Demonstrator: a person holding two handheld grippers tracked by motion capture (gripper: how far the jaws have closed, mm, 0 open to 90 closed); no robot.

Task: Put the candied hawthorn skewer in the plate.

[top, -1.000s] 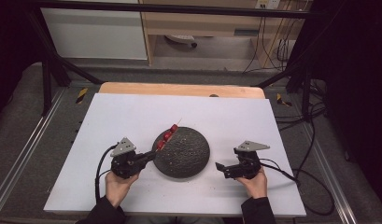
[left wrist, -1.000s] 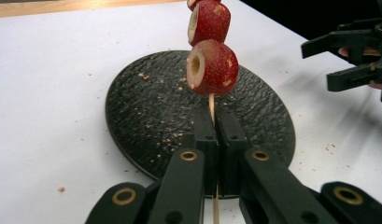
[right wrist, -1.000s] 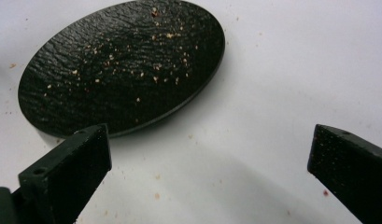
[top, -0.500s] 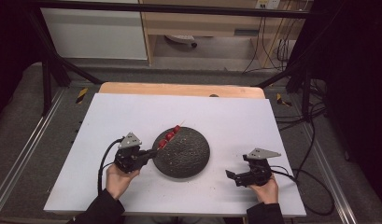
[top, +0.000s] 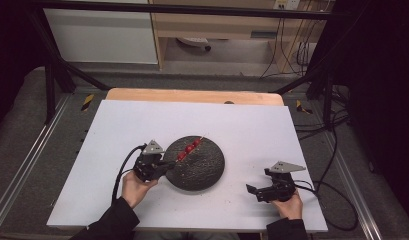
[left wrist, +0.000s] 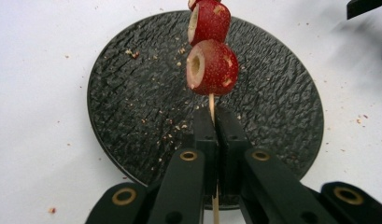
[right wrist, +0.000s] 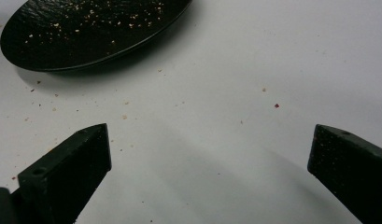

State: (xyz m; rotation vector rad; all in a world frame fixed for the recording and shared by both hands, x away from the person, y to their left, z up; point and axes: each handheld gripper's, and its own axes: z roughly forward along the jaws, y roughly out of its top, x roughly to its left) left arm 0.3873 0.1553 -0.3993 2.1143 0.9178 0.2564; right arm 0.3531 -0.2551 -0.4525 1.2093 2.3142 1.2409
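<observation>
Looks like a lab or test rig, not a kitchen. White board point(top: 142, 125) laid over a wooden table point(top: 192, 95), boxed in by a black metal frame point(top: 182, 8) and aluminium rails point(top: 27, 170) on grey carpet point(top: 22, 115). Cable bundles point(top: 292, 50) hang behind near a wall socket point(top: 287, 4). Yellow-black hazard tape point(top: 87, 101) marks the floor. Plain white cabinet point(top: 102, 35) and wooden shelf unit point(top: 217, 25) at the back.

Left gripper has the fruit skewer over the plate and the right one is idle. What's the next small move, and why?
Probably bring the right gripper, jaws wide open and off to the side, toward the lowest red fruit. The left gripper is clamped on the skewer stick over the black plate, ready for stripping.
</observation>
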